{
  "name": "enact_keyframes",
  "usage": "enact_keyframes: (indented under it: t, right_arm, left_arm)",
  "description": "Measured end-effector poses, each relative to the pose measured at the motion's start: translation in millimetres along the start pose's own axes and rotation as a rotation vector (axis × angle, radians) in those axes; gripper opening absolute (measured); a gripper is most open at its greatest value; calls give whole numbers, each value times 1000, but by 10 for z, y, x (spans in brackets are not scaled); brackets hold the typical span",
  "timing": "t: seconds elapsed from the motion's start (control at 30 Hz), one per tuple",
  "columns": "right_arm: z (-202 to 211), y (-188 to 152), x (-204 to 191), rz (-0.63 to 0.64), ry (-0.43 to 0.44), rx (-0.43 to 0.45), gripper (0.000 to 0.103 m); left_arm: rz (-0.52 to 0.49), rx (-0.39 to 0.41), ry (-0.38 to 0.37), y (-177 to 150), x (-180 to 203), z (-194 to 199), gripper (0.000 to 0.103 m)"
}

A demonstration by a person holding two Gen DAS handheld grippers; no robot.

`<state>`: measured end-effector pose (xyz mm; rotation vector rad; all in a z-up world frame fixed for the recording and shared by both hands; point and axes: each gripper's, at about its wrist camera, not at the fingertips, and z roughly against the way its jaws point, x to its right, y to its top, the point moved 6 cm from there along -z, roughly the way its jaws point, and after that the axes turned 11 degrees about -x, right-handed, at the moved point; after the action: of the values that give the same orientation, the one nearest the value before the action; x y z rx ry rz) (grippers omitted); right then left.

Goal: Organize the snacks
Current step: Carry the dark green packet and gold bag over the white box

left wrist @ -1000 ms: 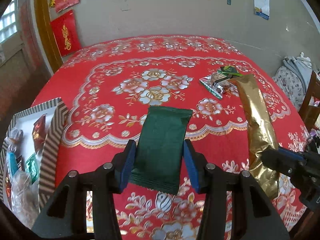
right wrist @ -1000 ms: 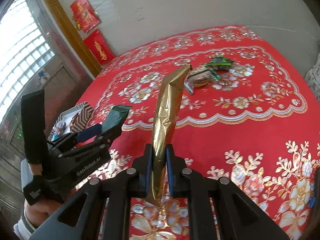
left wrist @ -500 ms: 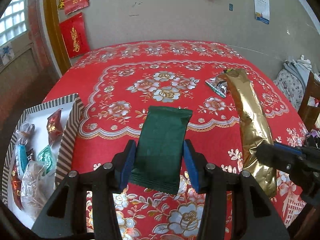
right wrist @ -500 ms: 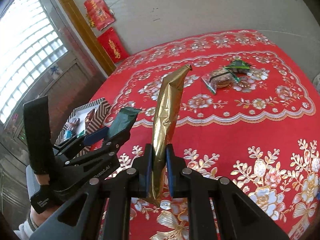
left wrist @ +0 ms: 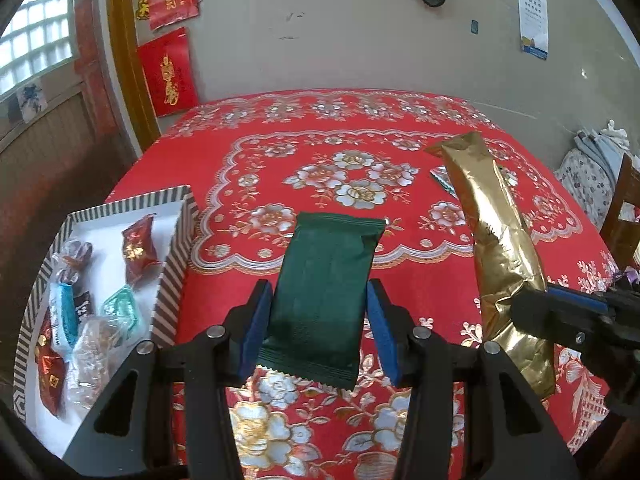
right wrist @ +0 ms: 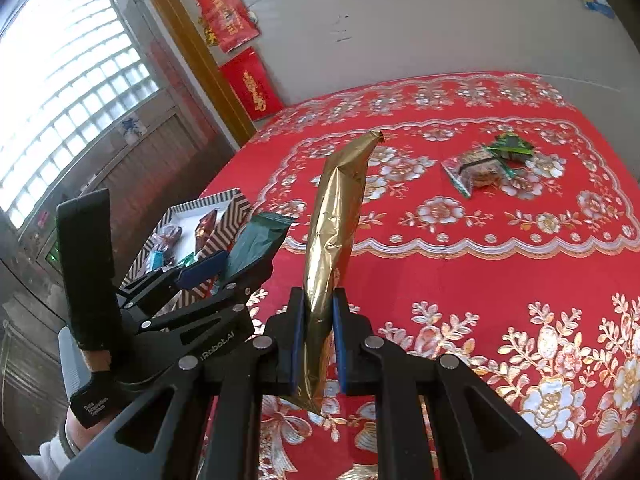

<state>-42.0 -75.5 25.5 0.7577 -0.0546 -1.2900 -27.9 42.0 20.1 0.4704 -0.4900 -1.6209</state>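
left gripper (left wrist: 319,330) clamps a plain dark green packet (left wrist: 326,296) by its side edges, above the red floral tablecloth (left wrist: 400,280), just right of the striped box (left wrist: 172,276) of wrapped sweets. right gripper (right wrist: 317,342) pinches a long gold foil pouch (right wrist: 330,248) upright near its lower end; no print legible on either. left gripper body reads "robot.ai". two snack packs (right wrist: 486,164) lie well apart on the cloth.
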Motion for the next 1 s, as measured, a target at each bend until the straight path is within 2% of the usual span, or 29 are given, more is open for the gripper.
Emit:
enact_keyframes:
  t: [0.57, 1.0]
  right_arm:
    - [-157, 101, -462, 91, 30, -26, 12]
    - [-385, 206, -912, 167, 84, -69, 12]
  left_arm:
    - [65, 21, 18, -41, -415, 145, 50]
    - [138, 43, 68, -100, -905, 301, 50]
